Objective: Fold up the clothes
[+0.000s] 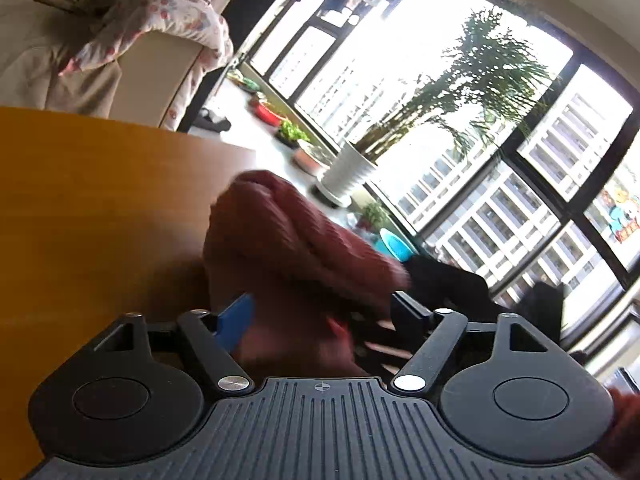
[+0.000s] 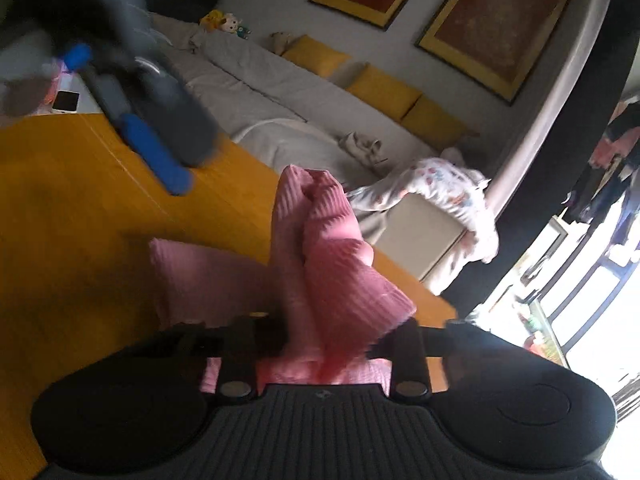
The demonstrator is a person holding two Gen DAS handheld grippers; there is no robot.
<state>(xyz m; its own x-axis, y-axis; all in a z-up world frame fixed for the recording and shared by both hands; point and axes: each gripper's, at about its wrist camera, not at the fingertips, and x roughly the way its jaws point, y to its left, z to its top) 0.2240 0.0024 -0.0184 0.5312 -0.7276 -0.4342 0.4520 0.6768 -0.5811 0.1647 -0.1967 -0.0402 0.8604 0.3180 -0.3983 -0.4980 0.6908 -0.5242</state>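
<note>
A: Clearly clamped: right tongs (image 2: 320, 344) pinching a bunched fold of the pink ribbed garment (image 2: 320, 264), cloth rising straight ahead from between the arms.

B: And the left tongs (image 1: 320, 312)?

A: Standing apart, one blue pad (image 1: 236, 320) visible, same knit bulging just ahead; cannot tell whether any cloth is pressed. Looks loose.

B: Lie of the garment?

A: Long ridge running away from the right tongs, a flatter flap spread left on the orange wooden bench (image 2: 80, 200). Nearer the right hand; left tongs seen well apart across the bench there.

B: Material?

A: Soft, thick, corded rib, floppy, holding a peak. Smooth bench beneath, probably slippery.
</note>
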